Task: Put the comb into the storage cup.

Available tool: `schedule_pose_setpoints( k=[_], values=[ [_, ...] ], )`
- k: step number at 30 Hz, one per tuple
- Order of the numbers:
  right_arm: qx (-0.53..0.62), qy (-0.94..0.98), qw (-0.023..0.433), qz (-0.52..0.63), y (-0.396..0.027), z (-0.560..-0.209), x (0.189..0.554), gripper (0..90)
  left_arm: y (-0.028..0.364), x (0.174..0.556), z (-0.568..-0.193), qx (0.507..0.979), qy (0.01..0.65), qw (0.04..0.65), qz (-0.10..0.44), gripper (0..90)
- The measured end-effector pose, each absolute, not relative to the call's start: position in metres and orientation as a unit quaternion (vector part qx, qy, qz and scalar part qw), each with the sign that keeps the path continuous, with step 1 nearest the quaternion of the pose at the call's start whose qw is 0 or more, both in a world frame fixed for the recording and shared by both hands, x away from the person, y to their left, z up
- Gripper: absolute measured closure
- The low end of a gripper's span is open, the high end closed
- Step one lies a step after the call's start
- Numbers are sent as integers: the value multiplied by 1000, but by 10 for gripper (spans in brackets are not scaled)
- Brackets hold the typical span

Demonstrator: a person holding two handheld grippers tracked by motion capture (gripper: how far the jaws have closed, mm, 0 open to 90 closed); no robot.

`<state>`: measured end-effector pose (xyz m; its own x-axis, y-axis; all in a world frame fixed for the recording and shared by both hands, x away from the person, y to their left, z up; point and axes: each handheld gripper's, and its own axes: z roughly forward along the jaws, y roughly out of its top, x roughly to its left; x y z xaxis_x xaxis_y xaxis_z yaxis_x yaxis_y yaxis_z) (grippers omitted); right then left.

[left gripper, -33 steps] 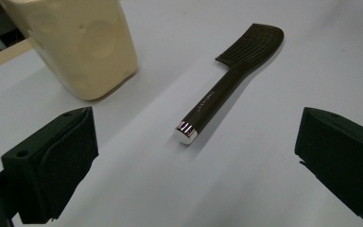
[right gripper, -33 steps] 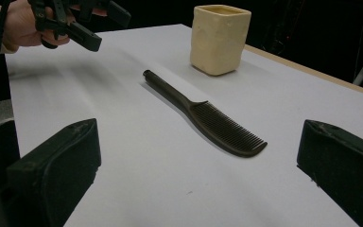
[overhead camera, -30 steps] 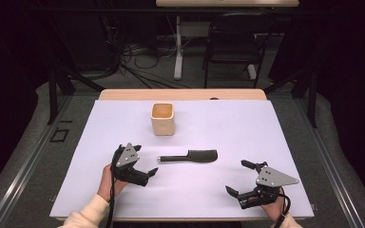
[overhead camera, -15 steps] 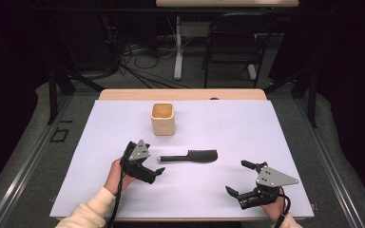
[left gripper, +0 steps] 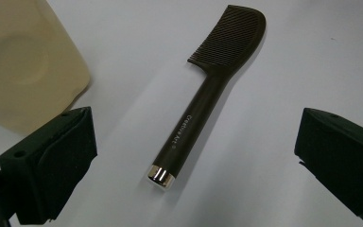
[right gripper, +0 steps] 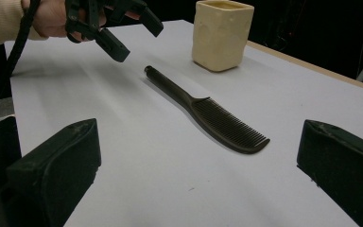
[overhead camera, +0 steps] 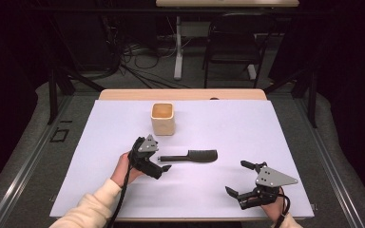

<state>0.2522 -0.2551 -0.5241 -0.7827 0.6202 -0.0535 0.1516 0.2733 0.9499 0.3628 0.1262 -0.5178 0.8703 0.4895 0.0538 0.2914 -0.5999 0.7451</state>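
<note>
While the dark brown plastic comb (overhead camera: 190, 156) is lying flat on the white table (overhead camera: 266, 133), well apart from the cream square cup (overhead camera: 163, 118), I am holding the left gripper (overhead camera: 163, 166) over its handle end, jaws spread wide. The right gripper (overhead camera: 242, 183) is sitting near the table's front edge, jaws apart too.

The left gripper (overhead camera: 159, 164) is black with blocky matte jaws and a small grey three-cornered plate on top; a black cable trails past a cream sleeve (overhead camera: 92, 204). The right gripper (overhead camera: 240, 180) is black too, its larger grey plate dotted with dark screws.
</note>
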Motion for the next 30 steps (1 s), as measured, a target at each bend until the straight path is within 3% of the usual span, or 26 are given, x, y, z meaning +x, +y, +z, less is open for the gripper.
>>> schedule_pose_setpoints(
  k=[30],
  values=[
    [249,770,211,548,-255,-524,252,0,73,390,-507,941,160,263,139,0]
  ],
)
